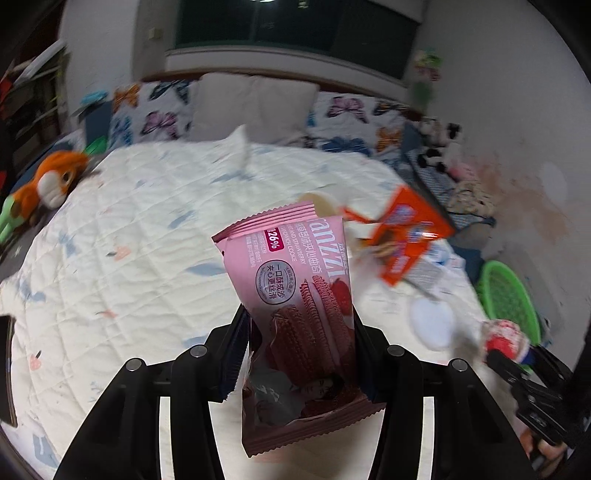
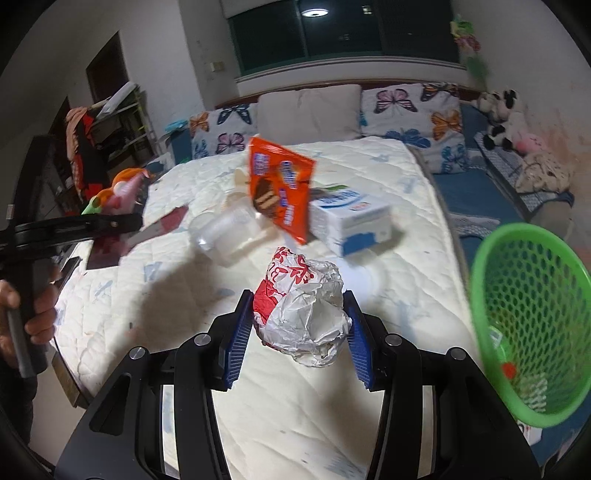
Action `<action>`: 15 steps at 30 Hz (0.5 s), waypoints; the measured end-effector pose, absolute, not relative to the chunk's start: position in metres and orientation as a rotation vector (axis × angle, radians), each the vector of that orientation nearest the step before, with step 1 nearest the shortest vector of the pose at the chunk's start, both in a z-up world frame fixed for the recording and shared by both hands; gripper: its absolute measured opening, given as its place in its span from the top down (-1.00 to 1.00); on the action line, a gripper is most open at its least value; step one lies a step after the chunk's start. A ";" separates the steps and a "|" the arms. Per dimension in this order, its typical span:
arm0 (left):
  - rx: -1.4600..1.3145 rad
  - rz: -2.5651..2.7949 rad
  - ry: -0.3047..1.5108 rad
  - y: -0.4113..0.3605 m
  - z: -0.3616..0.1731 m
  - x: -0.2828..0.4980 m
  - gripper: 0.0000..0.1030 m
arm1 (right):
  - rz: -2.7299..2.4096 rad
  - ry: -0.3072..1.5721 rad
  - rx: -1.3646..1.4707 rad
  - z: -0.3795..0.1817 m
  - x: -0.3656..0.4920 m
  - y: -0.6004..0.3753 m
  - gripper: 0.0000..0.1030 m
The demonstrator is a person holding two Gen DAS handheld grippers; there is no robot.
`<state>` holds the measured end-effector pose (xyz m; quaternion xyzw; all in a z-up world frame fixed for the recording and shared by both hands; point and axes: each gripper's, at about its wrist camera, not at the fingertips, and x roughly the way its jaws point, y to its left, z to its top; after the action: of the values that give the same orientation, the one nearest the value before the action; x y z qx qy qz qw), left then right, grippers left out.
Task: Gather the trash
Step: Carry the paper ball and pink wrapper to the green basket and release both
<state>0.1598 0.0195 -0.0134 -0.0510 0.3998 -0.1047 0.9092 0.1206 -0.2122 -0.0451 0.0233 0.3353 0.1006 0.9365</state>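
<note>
Dim indoor light is cast from a ceiling lamp reflected in the dark window (image 2: 340, 33); below it, objects are motion-blurred, and edges are bent by fisheye distortion.

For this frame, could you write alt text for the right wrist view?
The right gripper clamps a crumpled red-and-white wrapper above a white quilted bed. An orange snack bag and white box lie beyond; a green mesh basket sits right.

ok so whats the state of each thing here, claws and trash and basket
left claw: shut on pink cookie wrapper
pink cookie wrapper: torn open, held above the bed
right claw: shut on crumpled paper wrapper
crumpled paper wrapper: balled up, held
green basket: tilted, some trash inside
orange snack bag: lying on bed
white box: on bed
</note>
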 end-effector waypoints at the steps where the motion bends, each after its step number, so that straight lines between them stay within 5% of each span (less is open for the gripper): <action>1: -0.099 -0.236 0.819 0.012 -0.010 0.158 0.05 | 0.195 0.684 0.053 -0.045 0.119 -0.217 0.06; 15: -0.003 -0.464 0.808 -0.097 0.008 0.155 0.05 | 0.017 0.675 0.126 -0.049 0.096 -0.298 0.05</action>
<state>0.1546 -0.0975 0.0085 -0.0014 0.3895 -0.2236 0.8935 0.0961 -0.2979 -0.0494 0.0618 0.3308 0.0084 0.9416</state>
